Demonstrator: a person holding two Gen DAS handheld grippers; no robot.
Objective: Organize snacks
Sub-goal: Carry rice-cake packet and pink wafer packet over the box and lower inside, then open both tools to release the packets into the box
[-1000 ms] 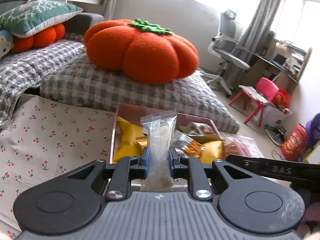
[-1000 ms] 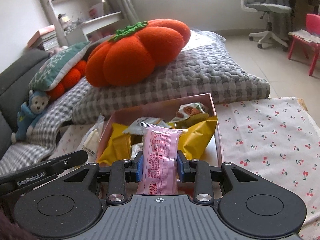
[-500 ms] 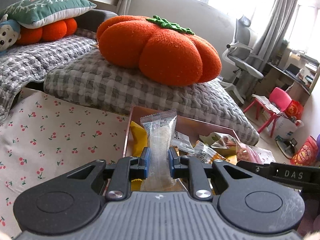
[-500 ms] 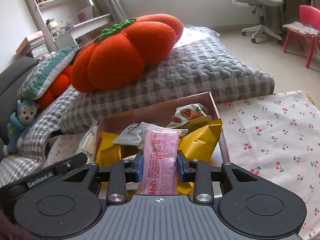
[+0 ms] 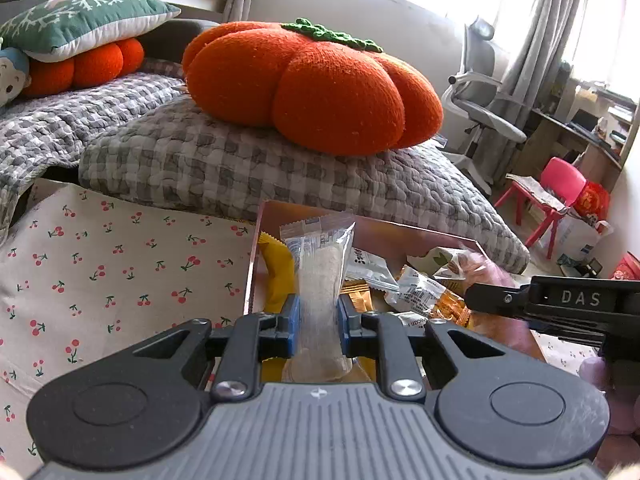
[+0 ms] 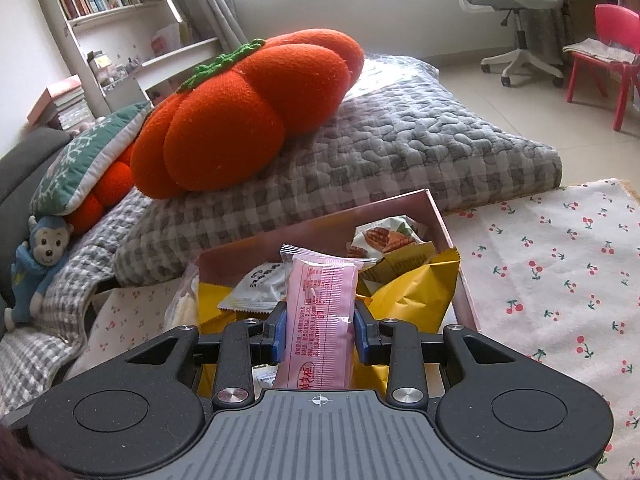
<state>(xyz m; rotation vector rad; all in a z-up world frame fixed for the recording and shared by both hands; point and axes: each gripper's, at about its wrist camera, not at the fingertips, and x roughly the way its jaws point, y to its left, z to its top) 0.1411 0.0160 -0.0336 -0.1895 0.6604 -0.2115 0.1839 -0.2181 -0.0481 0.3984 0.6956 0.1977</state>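
Fingers [image 5: 290, 330] pinch clear snack [image 5: 320, 300] between them.

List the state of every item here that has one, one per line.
Left tool: shut on clear snack packet.
Clear snack packet: sealed, held upright.
Right tool: shut on pink snack packet.
Pink snack packet: sealed, held upright.
Pink box: open, no lid on, partly filled with snacks.
Yellow bag: sealed, lying in the box.
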